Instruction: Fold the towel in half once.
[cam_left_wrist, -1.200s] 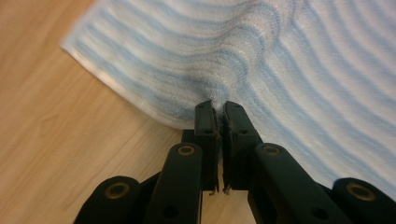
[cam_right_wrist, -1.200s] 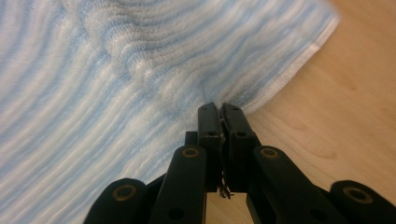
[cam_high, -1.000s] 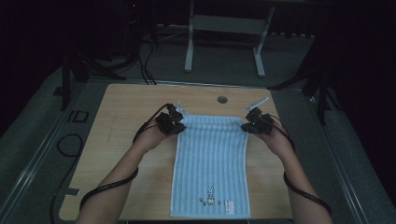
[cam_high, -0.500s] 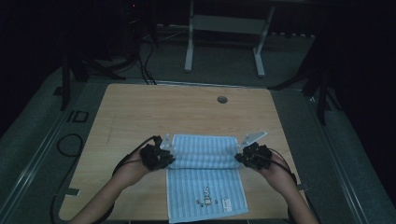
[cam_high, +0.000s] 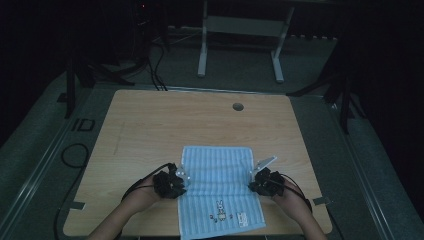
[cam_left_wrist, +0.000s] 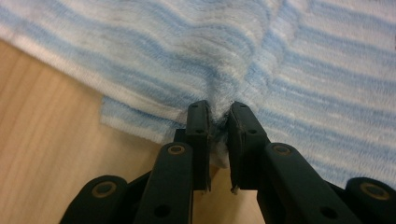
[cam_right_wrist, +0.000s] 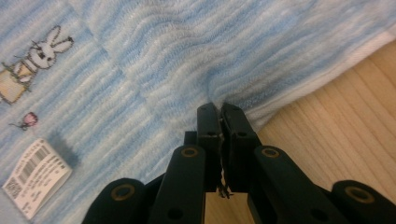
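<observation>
A blue and white striped towel lies on the wooden table, its far part folded over toward the near edge. A rabbit picture and a barcode label show on the lower layer. My left gripper is at the towel's left edge. In the left gripper view the left gripper has a bunch of the towel pinched between its tips, and its jaws have just been opening a little. My right gripper is at the right edge. The right gripper is shut on the towel's rim.
A round cable hole sits in the table's far side. A white desk frame stands on the floor beyond the table. Cables lie on the floor at the left. Both forearms enter from the table's near edge.
Both grippers have come from the far part of the table toward the near edge and sunk lower, drawing the towel's far edge with them and folding it over the near part.
</observation>
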